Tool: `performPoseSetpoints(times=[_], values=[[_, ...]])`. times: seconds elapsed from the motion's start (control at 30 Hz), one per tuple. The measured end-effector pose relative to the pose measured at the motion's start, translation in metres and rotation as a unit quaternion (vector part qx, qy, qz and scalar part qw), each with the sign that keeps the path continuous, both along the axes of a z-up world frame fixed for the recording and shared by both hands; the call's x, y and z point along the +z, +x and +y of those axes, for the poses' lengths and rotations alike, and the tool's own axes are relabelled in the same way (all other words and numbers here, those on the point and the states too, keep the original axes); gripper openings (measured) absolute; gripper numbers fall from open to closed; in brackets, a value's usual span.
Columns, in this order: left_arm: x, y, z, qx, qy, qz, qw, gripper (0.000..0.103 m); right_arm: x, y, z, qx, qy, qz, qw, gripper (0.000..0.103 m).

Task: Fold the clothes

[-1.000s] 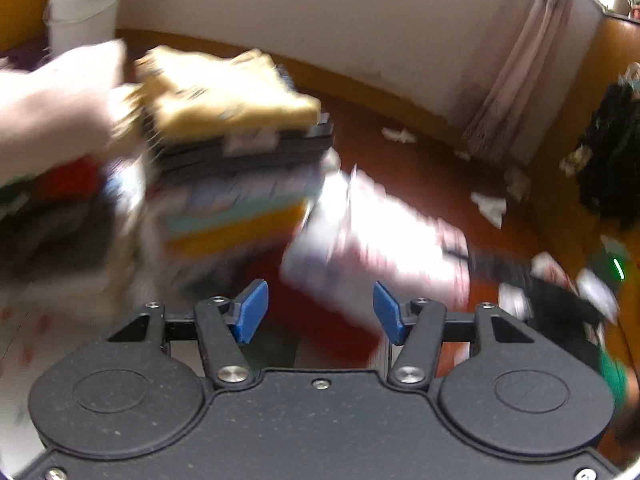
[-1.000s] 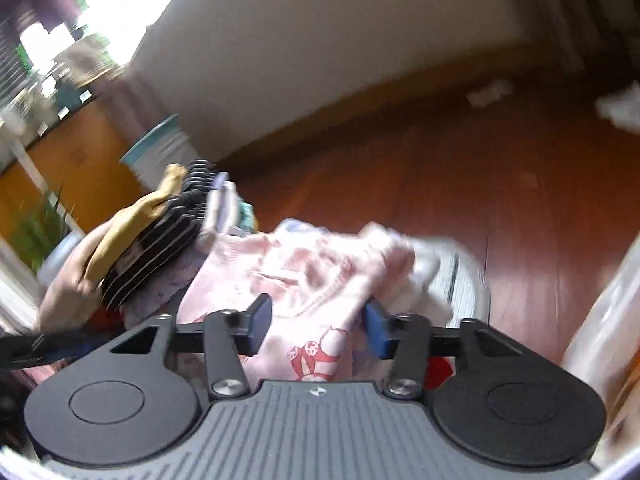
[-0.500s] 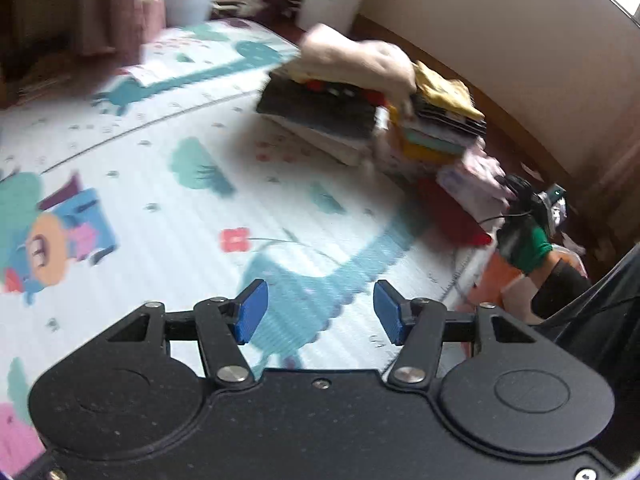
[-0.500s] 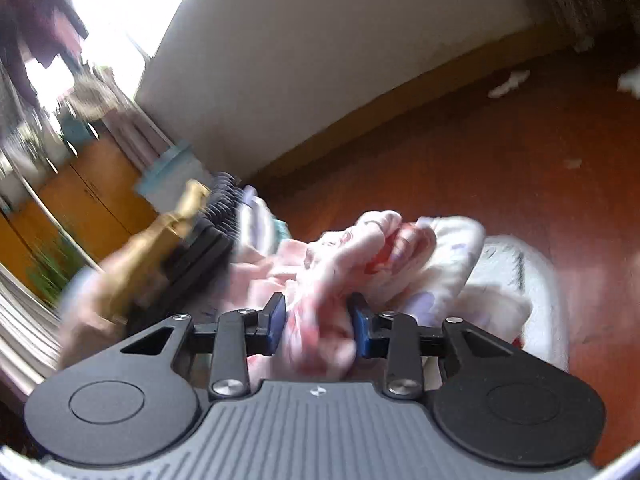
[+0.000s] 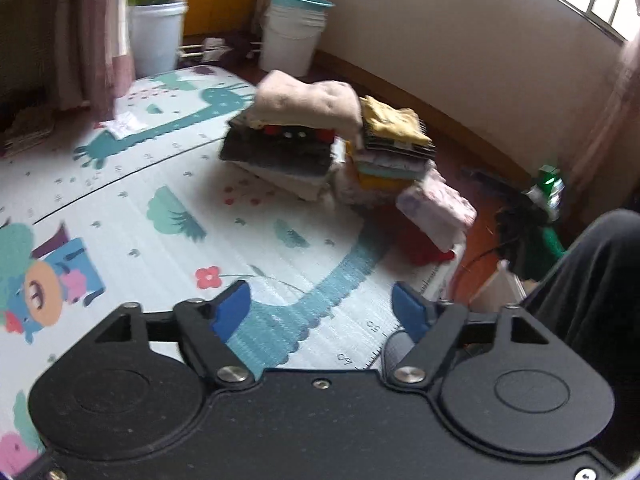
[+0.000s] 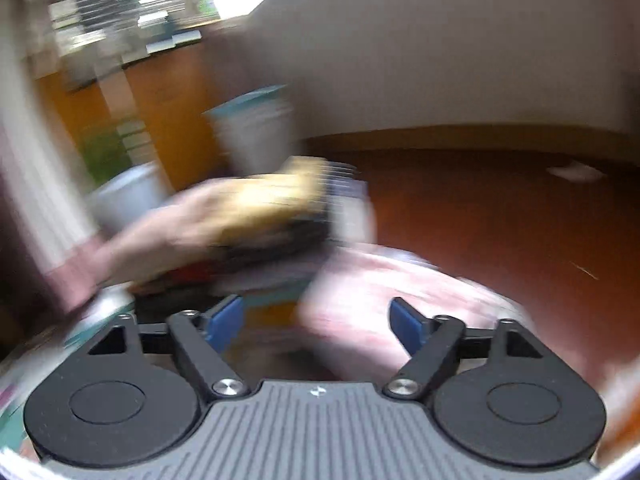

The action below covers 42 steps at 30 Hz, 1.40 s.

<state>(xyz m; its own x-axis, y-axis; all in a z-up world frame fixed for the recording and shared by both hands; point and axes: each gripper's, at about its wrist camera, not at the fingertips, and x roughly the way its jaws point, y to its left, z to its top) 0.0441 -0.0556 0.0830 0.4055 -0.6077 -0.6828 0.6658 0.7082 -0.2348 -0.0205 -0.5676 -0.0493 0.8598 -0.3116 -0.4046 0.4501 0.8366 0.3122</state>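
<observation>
Two stacks of folded clothes (image 5: 320,148) stand on the patterned play mat (image 5: 132,216), a beige garment and a yellow one on top. A folded pink garment (image 5: 440,204) leans at the stacks' right, by the mat's edge. My left gripper (image 5: 322,312) hovers above the mat well short of the stacks, its jaws opening with nothing between them. The right wrist view is blurred: my right gripper (image 6: 318,322) is close to the stacks (image 6: 276,216), its jaws opening, and the pink garment (image 6: 384,292) lies just beyond the fingertips, not gripped.
A white bucket with a teal rim (image 5: 294,32) and a white plant pot (image 5: 156,36) stand behind the mat. Red-brown wooden floor (image 6: 500,216) runs to the wall. A dark trouser leg (image 5: 600,288) fills the right edge. A green-lit device with cables (image 5: 548,188) sits beside it.
The left gripper pulled back from the stacks, which now look far off, then widened. The right gripper let go of the pink garment, spread its jaws and rose.
</observation>
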Motion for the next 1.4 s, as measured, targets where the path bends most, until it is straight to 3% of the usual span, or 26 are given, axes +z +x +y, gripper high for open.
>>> performPoseSetpoints(times=[0.1,0.2,0.33,0.43,0.47,0.57,0.63,0.7,0.77,0.9,1.0,1.07,1.13,1.27,1.4], values=[[0.012,-0.004,0.008,0.035,-0.005,-0.007,0.9994,0.084,0.066,0.032,0.030,0.117,-0.055,0.003,0.992,0.098],[0.020,-0.010,0.021,0.084,-0.011,-0.011,0.9964,0.088,0.143,0.067,0.066,0.218,-0.094,0.010,0.971,0.099],[0.029,-0.019,0.039,0.160,-0.007,-0.028,0.9868,0.097,0.240,0.078,0.139,0.263,-0.149,-0.014,0.953,0.103],[0.032,-0.025,0.055,0.207,-0.007,-0.037,0.9776,0.103,0.274,0.072,0.193,0.302,-0.100,-0.020,0.948,0.103],[0.031,-0.026,0.061,0.219,-0.013,-0.036,0.9749,0.103,0.275,0.070,0.210,0.322,-0.067,-0.016,0.944,0.103],[0.023,-0.028,0.074,0.252,-0.006,-0.027,0.9674,0.103,0.237,0.064,0.255,0.362,0.049,0.032,0.930,0.103],[0.016,-0.031,0.078,0.273,0.006,-0.024,0.9617,0.103,0.195,0.059,0.279,0.363,0.079,0.067,0.926,0.103],[0.008,-0.032,0.078,0.301,0.032,-0.024,0.9530,0.103,0.162,0.058,0.294,0.344,0.064,0.135,0.927,0.103],[0.000,-0.034,0.078,0.308,0.051,-0.024,0.9498,0.103,0.144,0.052,0.302,0.357,0.050,0.167,0.918,0.103],[-0.015,-0.032,0.074,0.317,0.096,-0.022,0.9434,0.103,0.127,0.045,0.316,0.366,-0.007,0.194,0.910,0.103],[-0.028,-0.028,0.077,0.322,0.098,0.013,0.9415,0.103,0.119,0.043,0.337,0.361,-0.046,0.209,0.908,0.103],[-0.037,-0.028,0.080,0.322,0.085,0.036,0.9422,0.103,0.111,0.038,0.347,0.353,-0.049,0.222,0.908,0.103],[-0.044,-0.030,0.080,0.336,0.089,0.043,0.9367,0.103,0.097,0.041,0.357,0.347,-0.050,0.236,0.906,0.103],[-0.047,-0.037,0.070,0.361,0.114,0.020,0.9252,0.103,0.076,0.044,0.363,0.339,-0.051,0.261,0.903,0.103],[-0.051,-0.036,0.060,0.343,0.138,0.040,0.9283,0.103,0.065,0.042,0.365,0.334,-0.052,0.274,0.900,0.103]])
